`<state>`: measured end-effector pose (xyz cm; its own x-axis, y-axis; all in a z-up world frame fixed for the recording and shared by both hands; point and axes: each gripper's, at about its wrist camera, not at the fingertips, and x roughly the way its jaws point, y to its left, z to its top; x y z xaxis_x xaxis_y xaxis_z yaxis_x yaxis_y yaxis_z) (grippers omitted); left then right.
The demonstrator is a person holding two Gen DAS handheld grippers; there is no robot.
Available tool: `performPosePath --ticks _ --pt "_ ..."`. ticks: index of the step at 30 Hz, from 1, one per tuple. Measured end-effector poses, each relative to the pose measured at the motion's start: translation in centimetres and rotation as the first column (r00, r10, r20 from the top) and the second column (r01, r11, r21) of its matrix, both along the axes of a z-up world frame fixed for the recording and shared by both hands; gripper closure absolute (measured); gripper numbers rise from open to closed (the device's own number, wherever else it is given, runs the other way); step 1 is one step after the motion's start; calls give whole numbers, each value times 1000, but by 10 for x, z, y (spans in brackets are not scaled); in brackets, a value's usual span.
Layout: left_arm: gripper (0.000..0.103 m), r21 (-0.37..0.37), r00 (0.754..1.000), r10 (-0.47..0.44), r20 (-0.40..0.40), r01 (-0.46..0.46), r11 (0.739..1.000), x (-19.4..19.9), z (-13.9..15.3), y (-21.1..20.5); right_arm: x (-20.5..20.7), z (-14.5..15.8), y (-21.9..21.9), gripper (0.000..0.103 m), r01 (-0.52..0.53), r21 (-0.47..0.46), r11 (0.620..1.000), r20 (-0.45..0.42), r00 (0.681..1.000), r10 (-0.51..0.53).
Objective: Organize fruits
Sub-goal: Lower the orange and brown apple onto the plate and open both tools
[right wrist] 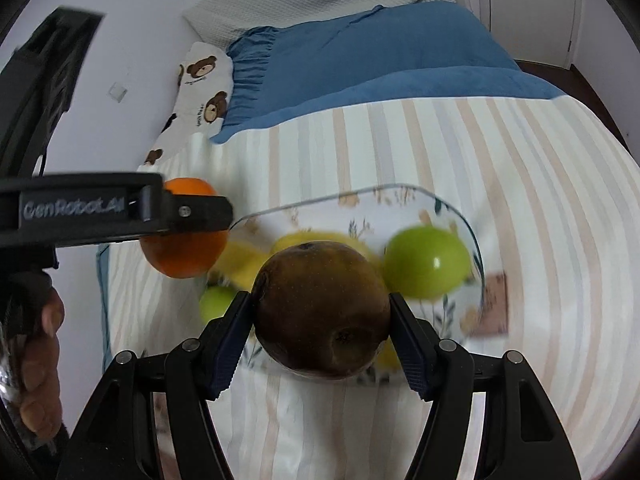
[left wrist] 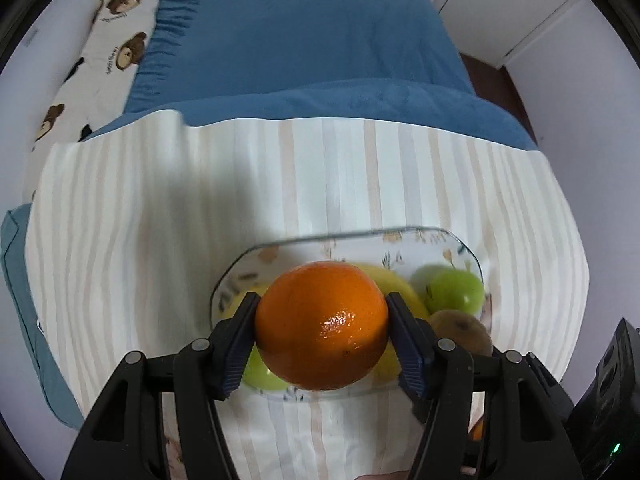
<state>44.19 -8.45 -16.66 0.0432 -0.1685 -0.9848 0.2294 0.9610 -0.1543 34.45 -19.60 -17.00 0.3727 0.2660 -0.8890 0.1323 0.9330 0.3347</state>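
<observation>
Left gripper (left wrist: pixel 322 326) fingers pinch orange (left wrist: pixel 322 326); right gripper (right wrist: pixel 322 320) fingers pinch brown fruit (right wrist: pixel 322 310). Both directly over glass dish (right wrist: pixel 460 208); orange at its left end.

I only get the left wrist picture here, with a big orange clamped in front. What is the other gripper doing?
Observer: The right gripper is shut on a brown pear, held above the glass tray.
Operator: Is a person in view anywhere?
Observer: Yes, a hand shows at the left edge, under the left gripper that holds the orange.
Operator: I see one whole green apple. Any more?
Observer: Two: a large one at the tray's right, a smaller one at its left.
</observation>
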Motion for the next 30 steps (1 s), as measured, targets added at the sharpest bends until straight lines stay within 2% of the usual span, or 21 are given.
performPosePath --ticks 4,8,14,21,30 --pt "43 -1 995 -36 -97 36 999 13 -26 -9 18 -19 0 34 2 -5 1000 -43 999 -2" --pt "42 1 980 -81 -180 83 997 14 -50 -20 25 -27 3 33 -22 0 1000 -41 999 22" --pt "42 -1 977 -101 -187 103 995 16 -56 -22 26 -37 14 32 -62 -36 997 -51 997 60" --pt "41 37 971 -121 -205 131 991 23 -64 -33 34 -55 22 26 -33 -3 999 -95 995 33" --pt "41 57 975 -106 -195 119 991 23 -65 -41 25 -57 20 22 11 26 1000 -107 994 -8"
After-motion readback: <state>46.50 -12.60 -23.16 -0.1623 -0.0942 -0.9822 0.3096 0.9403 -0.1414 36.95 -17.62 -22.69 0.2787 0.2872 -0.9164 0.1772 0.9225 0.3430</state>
